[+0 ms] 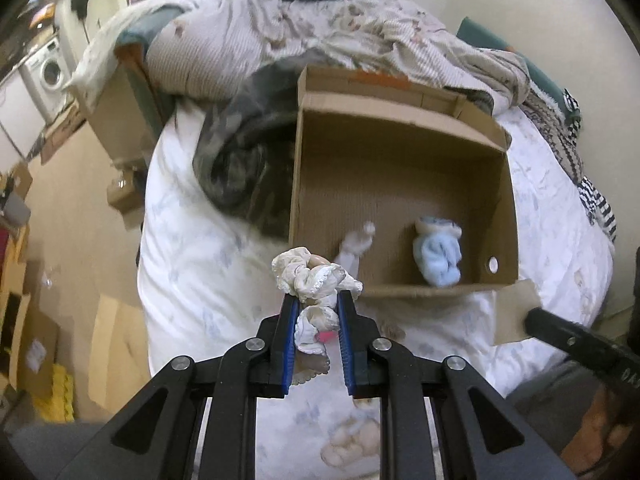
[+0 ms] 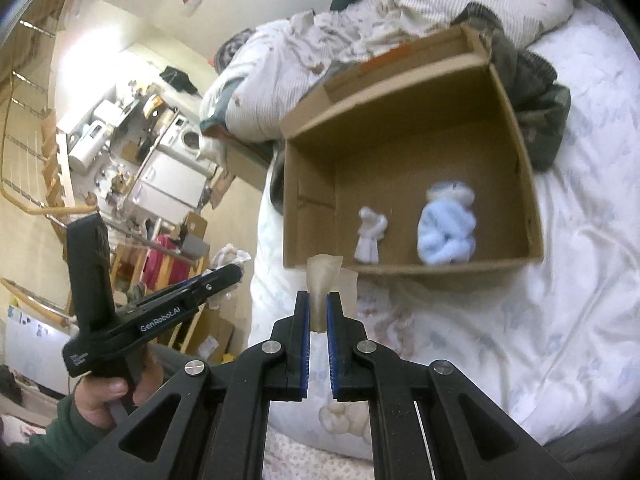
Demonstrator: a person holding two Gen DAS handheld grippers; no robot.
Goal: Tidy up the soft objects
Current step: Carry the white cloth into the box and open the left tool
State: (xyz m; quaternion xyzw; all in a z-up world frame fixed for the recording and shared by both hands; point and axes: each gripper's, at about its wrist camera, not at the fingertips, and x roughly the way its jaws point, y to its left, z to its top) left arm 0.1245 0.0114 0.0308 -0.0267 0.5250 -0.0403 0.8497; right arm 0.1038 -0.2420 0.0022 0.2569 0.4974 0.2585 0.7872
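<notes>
We held two grippers above a bed covered by a white sheet [image 1: 208,280] with pale prints, and an open cardboard box [image 1: 400,152] stood on this sheet in front of us. The left gripper [image 1: 318,300] was closed tightly on a crumpled white cloth with a lace edge [image 1: 312,280]; the cloth bulged out above the blue pads and a part of it hung down between the two fingers, with a small pink spot visible low in the bundle. This cloth was just before the near wall of the box, at its left corner, and not inside it. The right gripper [image 2: 318,300] was clamped on a small pale beige piece of fabric [image 2: 323,280], thin and half transparent, which stood up from the fingertips in front of the near wall of the box. Inside the box two soft things lay on the floor, apart from each other: a small white item [image 2: 371,236] on the left and a fluffy light blue bundle [image 2: 446,228] on the right. Behind the box a striped blanket [image 1: 224,52] and a dark camouflage garment [image 1: 240,160] were piled on the bed. In the right wrist view a hand [image 2: 108,396] in a green sleeve gripped the handle of the left tool.
</notes>
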